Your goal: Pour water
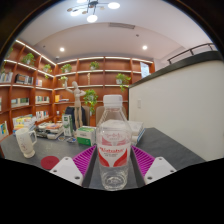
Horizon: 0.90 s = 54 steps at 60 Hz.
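A clear ribbed plastic water bottle with white cap and red label stands low in the frame's centre, clenched by the gripper between magenta pads; a white cup sits left.

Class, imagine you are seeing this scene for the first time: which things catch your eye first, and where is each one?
First comes the clear plastic bottle with a white cap and red label, standing upright between the gripper fingers; whether the pads press on it cannot be told. To its left on the grey table stands a white cup with a red mark. Behind them, wooden shelves with plants line the back wall.
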Tool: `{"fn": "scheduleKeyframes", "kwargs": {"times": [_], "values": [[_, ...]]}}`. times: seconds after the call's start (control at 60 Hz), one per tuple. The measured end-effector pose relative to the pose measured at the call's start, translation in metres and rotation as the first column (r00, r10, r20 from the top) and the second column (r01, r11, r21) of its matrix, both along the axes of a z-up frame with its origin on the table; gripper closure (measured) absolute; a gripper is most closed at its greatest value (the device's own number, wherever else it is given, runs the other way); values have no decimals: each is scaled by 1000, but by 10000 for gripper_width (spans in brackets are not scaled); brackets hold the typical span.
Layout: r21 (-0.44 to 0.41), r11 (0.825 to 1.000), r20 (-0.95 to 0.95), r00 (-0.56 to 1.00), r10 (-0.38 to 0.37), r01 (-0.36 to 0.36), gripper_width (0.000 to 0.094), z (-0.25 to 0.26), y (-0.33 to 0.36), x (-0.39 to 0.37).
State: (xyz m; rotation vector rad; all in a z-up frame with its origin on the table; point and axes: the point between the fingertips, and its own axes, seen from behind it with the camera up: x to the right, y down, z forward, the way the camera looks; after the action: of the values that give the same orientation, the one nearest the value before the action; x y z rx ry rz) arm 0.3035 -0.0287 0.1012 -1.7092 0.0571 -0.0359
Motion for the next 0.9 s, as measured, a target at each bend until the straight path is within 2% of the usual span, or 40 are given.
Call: {"fn": "scheduleKeyframes", "kwargs": {"times": [0.067,0.167,0.267,0.3,0.317,0.55,0.633,0.75,0.9], "values": [[-3,1000,-7,1000,5,-5,402,-1,7,1],[4,1000,3,1000,9,-9,459,1,6,-1],[26,1000,14,1000,14,-14,580,3,9,-2],[29,999,16,1000,12,-12,571,3,9,-2],[31,999,19,1000,13,-13,623,3,9,-2],[19,1000,46,999,16,-17,624,1,14,-5],[-6,1000,113,993,25,-24,624,2,15,-9],[-52,998,389,920,55,-38,625,8,21,-34],[-78,994,728,677,105,-70,624,24,38,-93]]}}
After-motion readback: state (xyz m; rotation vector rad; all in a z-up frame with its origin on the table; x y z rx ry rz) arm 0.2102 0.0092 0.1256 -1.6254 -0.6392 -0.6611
